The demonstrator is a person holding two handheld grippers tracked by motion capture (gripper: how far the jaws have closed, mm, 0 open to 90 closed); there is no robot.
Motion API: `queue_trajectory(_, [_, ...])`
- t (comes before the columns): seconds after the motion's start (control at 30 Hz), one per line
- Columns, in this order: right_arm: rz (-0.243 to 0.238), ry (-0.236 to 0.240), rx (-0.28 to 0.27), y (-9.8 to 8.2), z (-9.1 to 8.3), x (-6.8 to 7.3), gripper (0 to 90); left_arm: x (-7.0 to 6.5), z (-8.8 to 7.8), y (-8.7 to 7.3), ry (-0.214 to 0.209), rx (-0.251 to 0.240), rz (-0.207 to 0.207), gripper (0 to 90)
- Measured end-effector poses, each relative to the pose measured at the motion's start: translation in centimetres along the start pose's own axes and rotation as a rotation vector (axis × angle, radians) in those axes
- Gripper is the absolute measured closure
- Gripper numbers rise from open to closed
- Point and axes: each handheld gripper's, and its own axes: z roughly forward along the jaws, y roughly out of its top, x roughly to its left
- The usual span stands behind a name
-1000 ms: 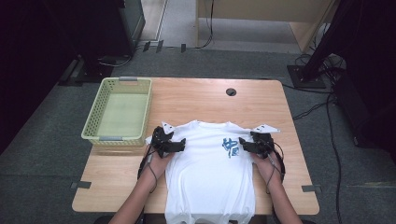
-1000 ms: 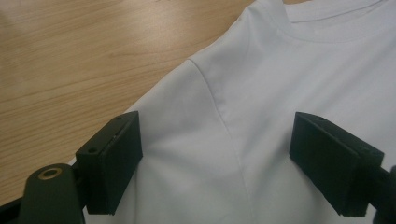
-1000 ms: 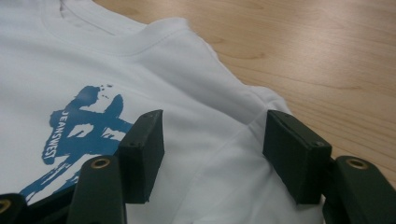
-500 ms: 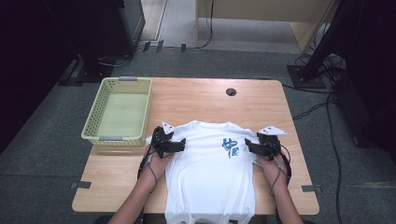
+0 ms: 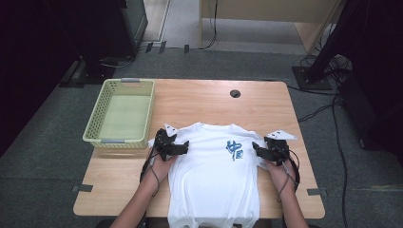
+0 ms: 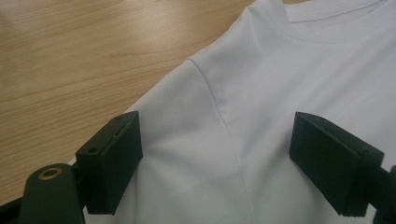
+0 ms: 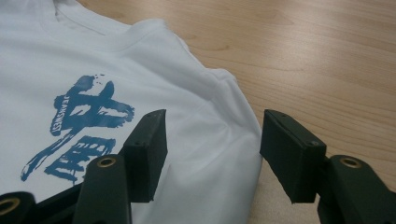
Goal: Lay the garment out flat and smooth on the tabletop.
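A: What lies on the table [image 5: 199, 97]?

B: A white T-shirt [image 5: 214, 180], spread front up in the lower middle of the high view, collar toward the far edge and hem running off the near edge at the bottom of the frame. A blue brush-style print [image 5: 234, 149] sits right of centre on the chest. In the right gripper view the same print [image 7: 77, 126] fills the left half, with small lettering down one stroke.

A: And the fabric?

B: Mostly smooth. The left gripper view shows the shoulder seam [image 6: 219, 112] curving down between the jaws. In the right gripper view the sleeve edge [image 7: 233, 116] bunches slightly where it meets the bare wood.

A: The grippers?

B: The left gripper [image 5: 176, 147] rests on the shirt's shoulder at centre left, jaws spread wide with cloth lying flat between them, nothing pinched. The right gripper [image 5: 261, 149] sits at the opposite sleeve; its jaws have just been closing a little, yet a clear gap remains and the pads straddle the sleeve edge without pressing it.

A: Anything else?

B: A pale green basket [image 5: 95, 130] at the left side of the table.
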Motion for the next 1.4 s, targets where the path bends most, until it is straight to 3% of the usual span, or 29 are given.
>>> queue_trajectory(0.77, [0.007,-0.011,0.021,-1.0,-1.2,0.6,43.3,0.0,0.0,0.0,0.000,0.000,0.000,17.1])
queue_trajectory(0.97, [0.014,-0.009,0.046,-1.4,-1.1,0.3,47.9,0.0,0.0,0.0,0.000,0.000,0.000,17.1])
queue_trajectory(1.1, [0.023,-0.004,0.065,-1.6,-0.7,-0.2,55.3,0.0,0.0,0.0,0.000,0.000,0.000,17.1])
queue_trajectory(1.17, [0.027,0.001,0.074,-1.7,-0.6,-0.3,62.9,0.0,0.0,0.0,0.000,0.000,0.000,17.2])
queue_trajectory(1.2, [0.028,0.002,0.078,-1.7,-0.6,-0.3,71.5,0.0,0.0,0.0,-0.001,0.000,0.000,17.1])
queue_trajectory(1.4, [0.048,-0.009,0.085,-1.5,-0.7,-0.4,85.9,0.0,0.0,0.0,0.000,0.000,0.000,17.1])
